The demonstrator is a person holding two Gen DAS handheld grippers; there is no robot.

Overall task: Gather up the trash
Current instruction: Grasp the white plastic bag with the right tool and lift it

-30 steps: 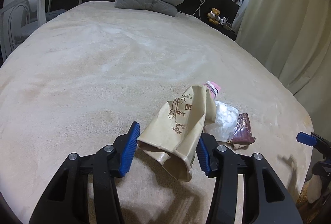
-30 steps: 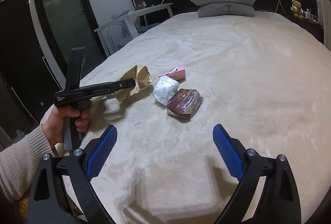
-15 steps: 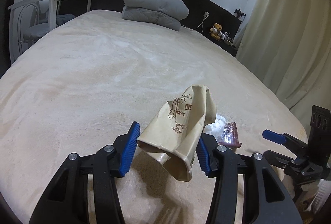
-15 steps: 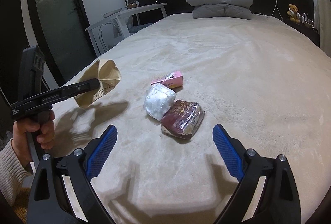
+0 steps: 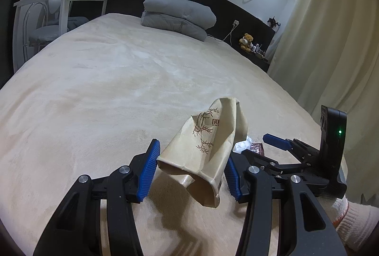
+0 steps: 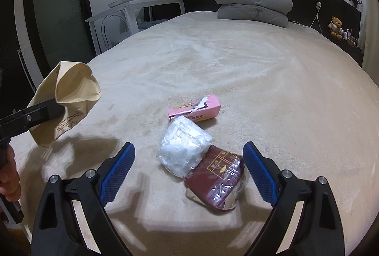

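A wide bed (image 6: 260, 81) with a cream plush cover fills the room, and all the trash sits toward its near end. The left claw (image 5: 189, 173) is clamped on a crumpled tan paper bag (image 5: 203, 152) printed with a bamboo sprig, its blue pads pressing the bag's sides and holding it clear above the bed; the bag's open mouth faces away from the claw. Lying on the bed cover to the right of the bag are three pieces of trash in a tight cluster: a pink carton (image 6: 194, 110) farthest up the bed, a clear packet of white wadding (image 6: 184, 147) touching it on the near side, and a dark red foil-wrapped packet (image 6: 215, 182) tucked against the white one, nearest the foot of the bed. The right claw (image 6: 187, 170) hovers over the bed with its jaws spread wide and gripping nothing; the white and red packets lie between its fingers. A folded grey duvet (image 6: 253, 5) rests at the head of the bed.
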